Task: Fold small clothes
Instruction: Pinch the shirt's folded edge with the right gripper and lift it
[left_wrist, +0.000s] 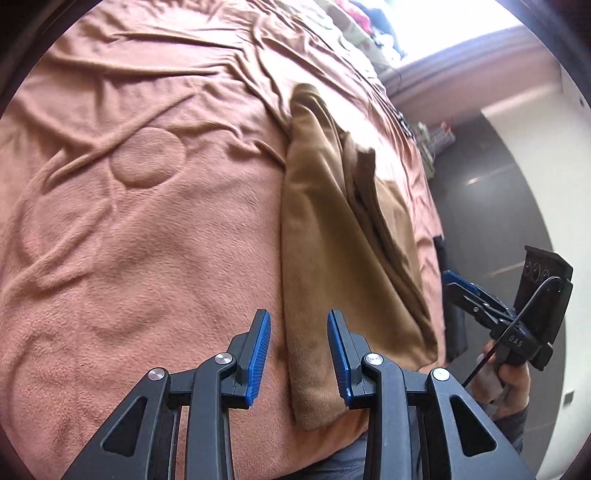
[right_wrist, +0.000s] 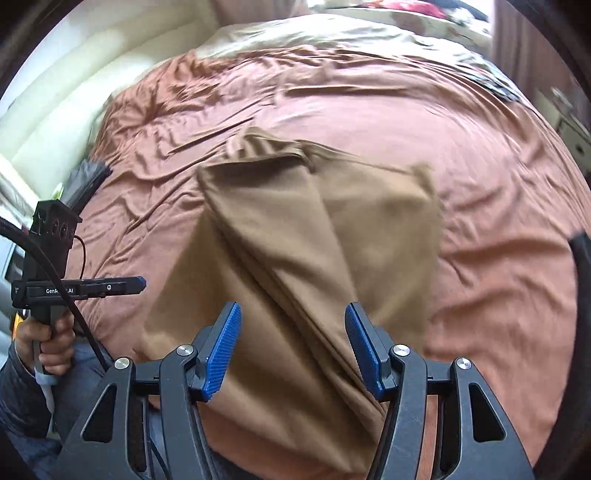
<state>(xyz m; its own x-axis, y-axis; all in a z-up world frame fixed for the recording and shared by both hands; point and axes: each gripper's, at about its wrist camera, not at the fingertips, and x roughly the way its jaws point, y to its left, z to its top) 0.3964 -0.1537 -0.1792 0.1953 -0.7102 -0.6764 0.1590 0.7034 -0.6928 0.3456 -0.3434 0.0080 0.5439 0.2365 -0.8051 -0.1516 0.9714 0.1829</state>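
The left gripper is held with its 2 blue-padded fingers apart, nothing between them, hovering just above the near left edge of the tan-brown soft fabric garment. The right gripper is likewise spread wide and empty, poised over the near middle of the same garment. The garment is seen lying on the bed, partly folded lengthwise, with a darker doubled layer running along its middle and its near end at the bed's edge.

The step in hand is judged to be the next fold. It would be done well if the near corners of the garment were pinched through all layers, 1 by each gripper, so that the inner fold is not left behind. The near end would best be lifted only a little and carried toward the far end, with both grippers kept level so that the edges meet squarely. The loose ridge along the middle of the garment should be watched, since it may slip sideways.

The garment rests on a rumpled salmon-pink fleece bedcover, which may drag with it. Beyond the garment a pale cream sheet is seen, and to its left a cream padded headboard. A dark floor lies to the right of the garment.
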